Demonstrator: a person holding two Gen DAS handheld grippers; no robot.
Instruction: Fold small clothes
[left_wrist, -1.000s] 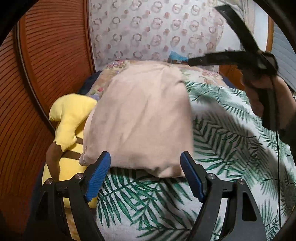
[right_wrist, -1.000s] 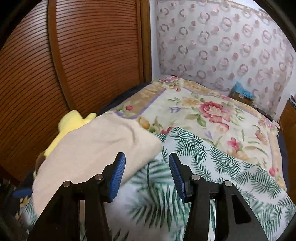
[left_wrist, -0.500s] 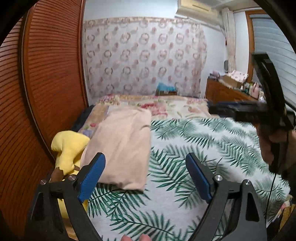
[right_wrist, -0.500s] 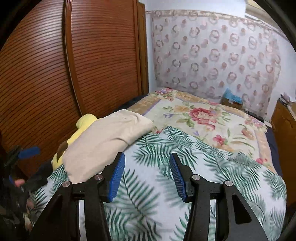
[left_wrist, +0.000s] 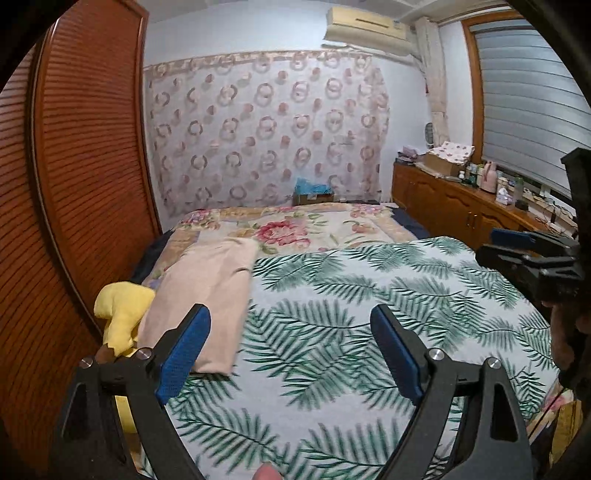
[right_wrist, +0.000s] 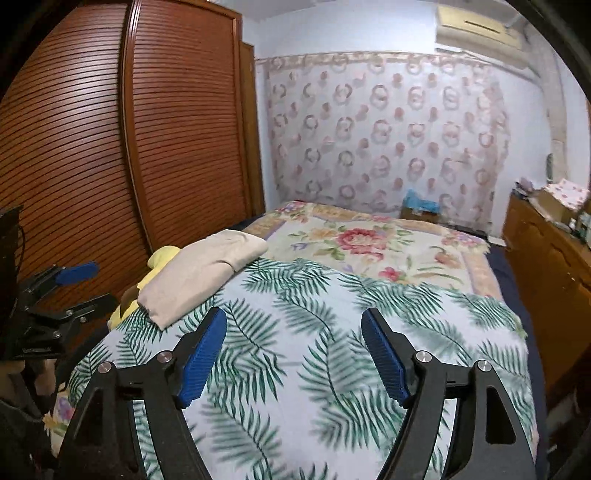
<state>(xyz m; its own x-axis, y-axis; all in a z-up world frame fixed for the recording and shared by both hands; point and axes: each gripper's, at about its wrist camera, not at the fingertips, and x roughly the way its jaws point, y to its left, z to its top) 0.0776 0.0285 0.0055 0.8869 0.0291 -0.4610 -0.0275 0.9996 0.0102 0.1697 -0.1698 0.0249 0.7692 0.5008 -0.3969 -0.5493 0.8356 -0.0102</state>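
Folded beige cloth garment (left_wrist: 207, 295) is laid at the bed's (left_wrist: 369, 295) left edge, against a yellow plush toy (left_wrist: 122, 314). Both grippers, left (left_wrist: 291, 347) and right (right_wrist: 293, 350), are held with jaws wide, empty.

Both tools share one build. The left gripper (left_wrist: 290, 354) has matte black angular arms, blue ribbed pads (left_wrist: 183, 356) on its fingers and round silver screws (left_wrist: 434, 354) at the joints. The right gripper (right_wrist: 293, 356) has the same black arms, blue pads (right_wrist: 384, 363) and silver screws (right_wrist: 422, 356).
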